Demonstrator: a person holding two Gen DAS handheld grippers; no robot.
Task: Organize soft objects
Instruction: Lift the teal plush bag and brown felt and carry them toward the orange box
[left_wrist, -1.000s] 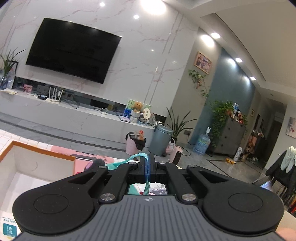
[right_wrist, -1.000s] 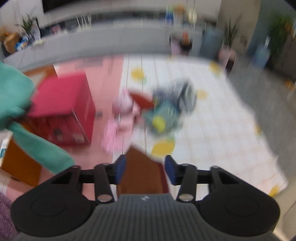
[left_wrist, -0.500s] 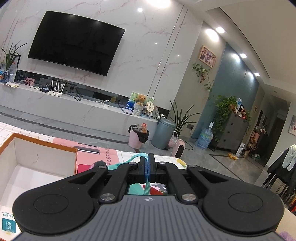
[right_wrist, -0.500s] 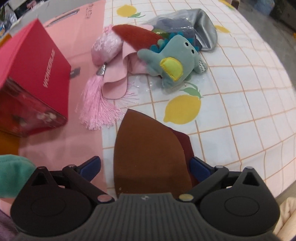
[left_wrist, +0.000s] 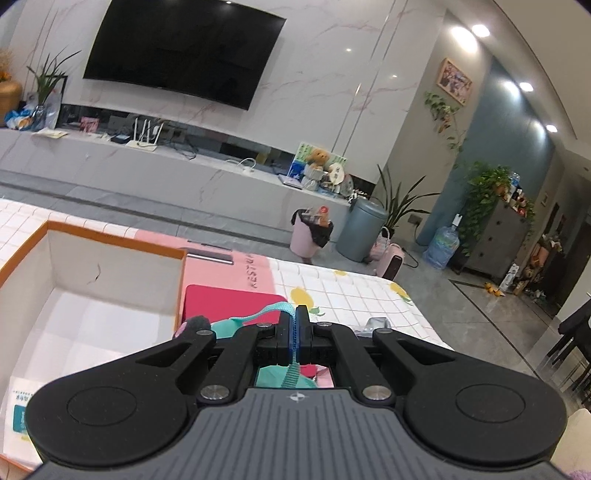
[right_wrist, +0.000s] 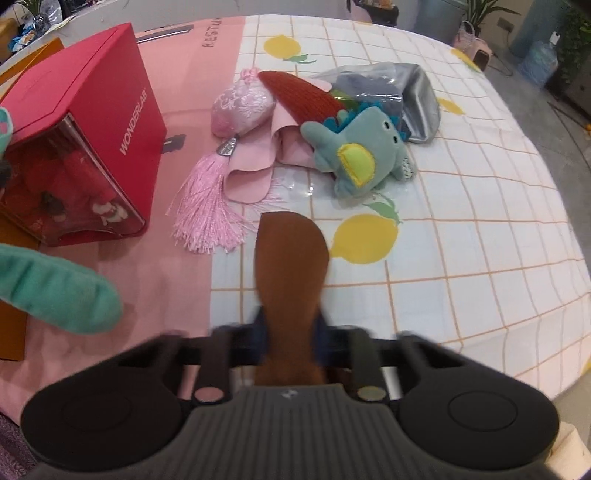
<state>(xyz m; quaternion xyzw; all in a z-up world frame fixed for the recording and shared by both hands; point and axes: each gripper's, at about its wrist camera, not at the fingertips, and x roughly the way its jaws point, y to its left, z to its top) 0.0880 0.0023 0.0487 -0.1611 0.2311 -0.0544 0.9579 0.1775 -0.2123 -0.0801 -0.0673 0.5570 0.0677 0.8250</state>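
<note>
My right gripper (right_wrist: 291, 325) clenches a brown felt piece (right_wrist: 291, 258); left gripper (left_wrist: 296, 332) pinches a teal strap (left_wrist: 258, 314); the pile (right_wrist: 314, 125) at upper centre remains unsorted.

My left gripper (left_wrist: 295, 325) is raised above the table (left_wrist: 351, 299), its jaws pressed together on a teal loop (left_wrist: 258, 313). My right gripper (right_wrist: 291, 332) sits low over the table, pinching a brown felt piece (right_wrist: 291, 258) between its fingers.

The right gripper (right_wrist: 290, 332) is blurred around its fingers, and the flat brown suede piece (right_wrist: 291, 266) disappears under its body. Left of it, the fuzzy teal plush toy (right_wrist: 55, 291) is cut off by the frame edge.
</note>
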